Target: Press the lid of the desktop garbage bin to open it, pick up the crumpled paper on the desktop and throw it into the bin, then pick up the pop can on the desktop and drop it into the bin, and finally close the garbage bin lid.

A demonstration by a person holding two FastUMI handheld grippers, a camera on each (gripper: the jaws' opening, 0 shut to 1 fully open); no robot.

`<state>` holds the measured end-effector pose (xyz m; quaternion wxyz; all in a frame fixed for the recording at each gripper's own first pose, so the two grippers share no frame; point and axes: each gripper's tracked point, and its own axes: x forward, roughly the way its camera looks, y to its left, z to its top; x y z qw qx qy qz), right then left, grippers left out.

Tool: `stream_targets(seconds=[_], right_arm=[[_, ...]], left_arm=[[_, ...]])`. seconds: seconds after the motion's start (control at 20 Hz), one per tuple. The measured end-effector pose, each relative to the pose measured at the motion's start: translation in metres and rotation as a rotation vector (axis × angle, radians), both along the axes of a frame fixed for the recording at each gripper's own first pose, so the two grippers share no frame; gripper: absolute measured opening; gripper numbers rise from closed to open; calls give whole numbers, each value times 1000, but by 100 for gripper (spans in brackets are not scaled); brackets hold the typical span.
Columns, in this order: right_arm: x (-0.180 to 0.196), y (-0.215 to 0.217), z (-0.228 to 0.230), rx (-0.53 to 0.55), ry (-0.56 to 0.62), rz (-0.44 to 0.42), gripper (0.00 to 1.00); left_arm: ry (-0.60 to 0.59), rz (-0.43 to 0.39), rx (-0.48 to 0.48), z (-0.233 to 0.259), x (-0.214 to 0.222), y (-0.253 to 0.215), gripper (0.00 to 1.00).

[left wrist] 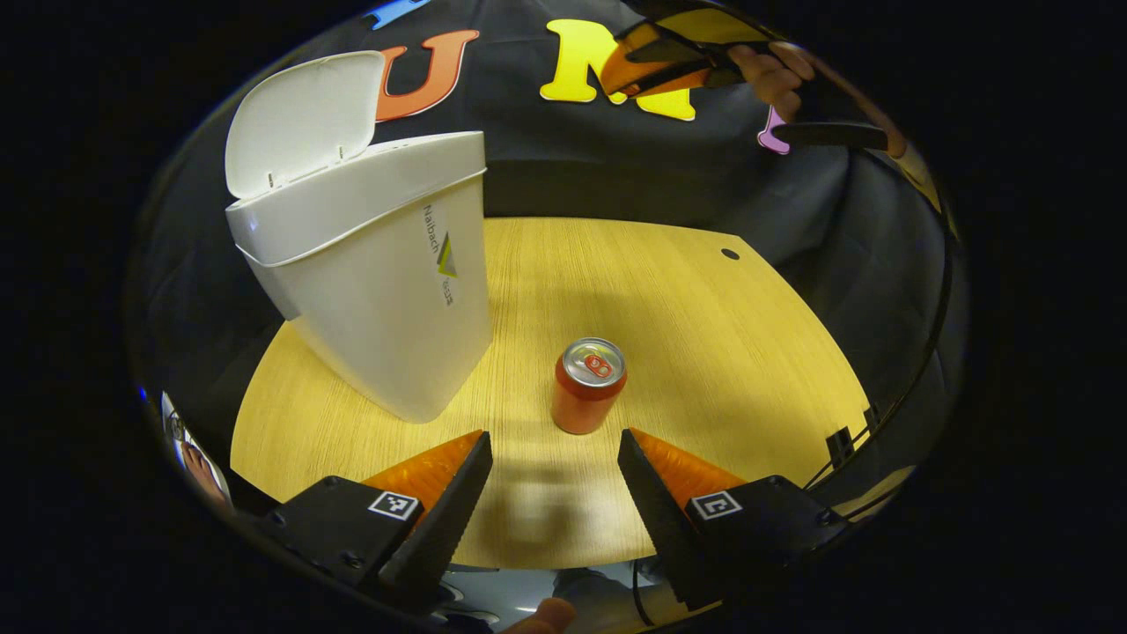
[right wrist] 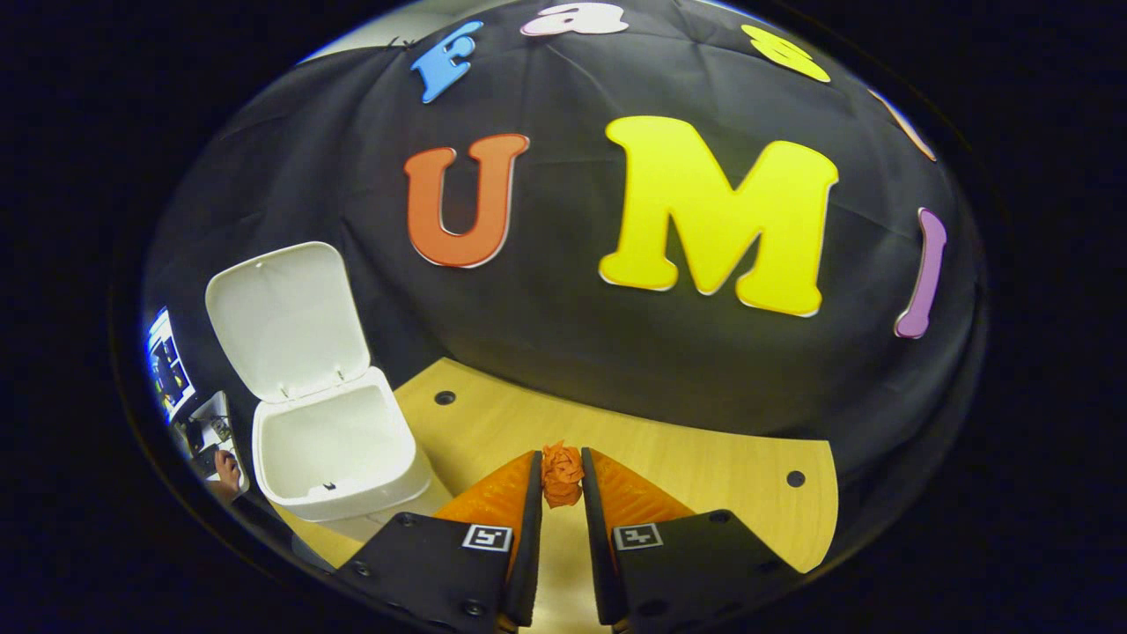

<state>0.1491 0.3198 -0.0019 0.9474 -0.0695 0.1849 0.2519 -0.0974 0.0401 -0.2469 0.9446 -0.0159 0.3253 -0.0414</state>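
The white garbage bin (left wrist: 379, 291) stands on the wooden desk with its lid (left wrist: 299, 119) flipped up. A red pop can (left wrist: 588, 386) stands upright just right of the bin, a short way ahead of my left gripper (left wrist: 555, 449), which is open with nothing between its fingers. In the right gripper view, my right gripper (right wrist: 562, 480) is shut on the crumpled orange paper (right wrist: 562, 474), held above the desk. The open bin (right wrist: 330, 445) with its raised lid (right wrist: 286, 321) lies below and to the left of it. High at the back in the left gripper view, the right gripper (left wrist: 669, 62) hangs in a hand.
The wooden desk (left wrist: 704, 352) has small dark holes (left wrist: 730, 254) near its far edge. The black cloth wall rises right behind it. A screen and clutter (right wrist: 172, 370) sit beyond the desk at the far left.
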Motion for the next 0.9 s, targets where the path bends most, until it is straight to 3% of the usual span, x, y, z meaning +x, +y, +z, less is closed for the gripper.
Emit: stream_targets(seconds=[0.45, 0.5, 0.55, 0.9], right_arm=[[-42, 125, -7, -6, 10, 197, 27], [-48, 135, -11, -7, 17, 217, 27], [-53, 146, -13, -6, 26, 234, 27], [-85, 198, -33, -13, 71, 325, 27]], left_arm=[[-49, -2, -81, 8, -9, 10, 96], [-53, 4, -79, 9, -10, 12, 100], [-54, 12, -74, 8, -11, 15, 96], [-29, 118, -90, -2, -22, 40, 96]])
